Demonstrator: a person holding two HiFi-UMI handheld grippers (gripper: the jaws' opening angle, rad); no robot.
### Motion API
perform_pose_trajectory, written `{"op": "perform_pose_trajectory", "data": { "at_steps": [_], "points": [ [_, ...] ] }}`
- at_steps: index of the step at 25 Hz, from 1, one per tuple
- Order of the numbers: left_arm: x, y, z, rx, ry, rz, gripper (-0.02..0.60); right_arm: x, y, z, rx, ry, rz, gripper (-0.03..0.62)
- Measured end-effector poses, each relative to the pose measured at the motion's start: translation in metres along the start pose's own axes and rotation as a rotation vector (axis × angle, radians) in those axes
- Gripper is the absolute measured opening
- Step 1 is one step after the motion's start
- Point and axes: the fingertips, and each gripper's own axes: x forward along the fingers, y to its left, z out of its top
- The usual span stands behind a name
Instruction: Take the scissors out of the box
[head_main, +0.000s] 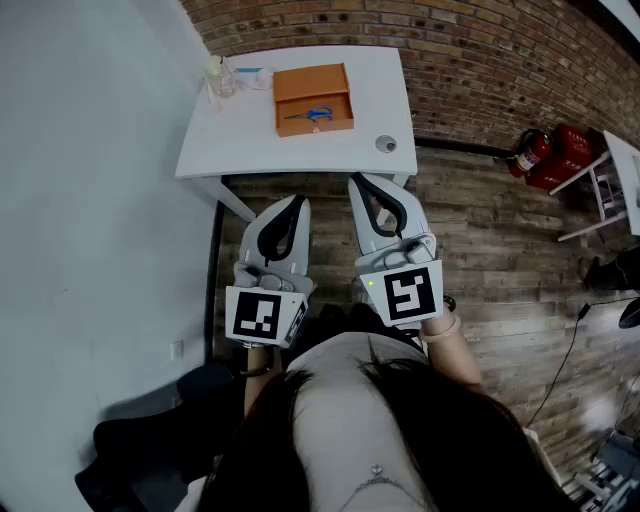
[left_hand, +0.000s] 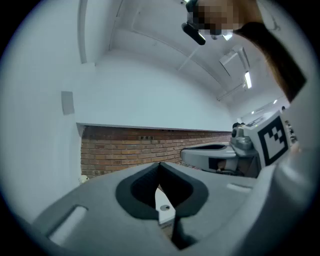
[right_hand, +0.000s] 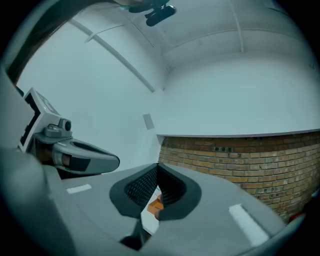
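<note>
**Item 1, left gripper**: jaws closed tip to tip with nothing between them. It is held out level in front of the person, well short of the table.

**Item 2, right gripper**: jaws also pressed together and empty. It sits just beside the left gripper, with its tip the nearer of the 2 to the table edge.

**Item 3, scissors**: 1 pair with blue handles, lying flat inside the orange box, in the part nearer the person. The handles are at the right end.
- Handling: judged light and rigid, with smooth metal blades that would likely slide between the pads.
- Where to grip: the plastic handle loops, or the pivot just beside them, look the surer hold.
- Approach: they lie flat on the box floor, so a pinch from above across the handles seems best. The box walls may crowd the jaws.

**Item 4, white table**: carries the box near its middle, a clear plastic container towards the far left corner, and 1 small round grey object by the right edge.

**Item 5, surroundings:** brick wall behind, plank floor, and red fire extinguishers off to the right.
</note>
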Motion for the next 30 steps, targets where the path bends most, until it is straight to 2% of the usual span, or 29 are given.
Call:
{"op": "perform_pose_trajectory", "data": {
  "at_steps": [8,17,30],
  "points": [
    [0.005,-0.018,0.0,-0.003,-0.004,0.022,0.0,-0.017,-0.014,-0.001,0.024,-0.034,0.0,0.006],
    [0.008,-0.031,-0.004,-0.012,0.003,0.049,0.0,-0.025,-0.027,-0.005,0.104,-0.053,0.036,0.006],
    [0.036,-0.019,-0.012,-0.024,0.005,0.044,0.0,-0.002,-0.035,-0.022,0.084,-0.03,0.065,0.006]
  ]
}}
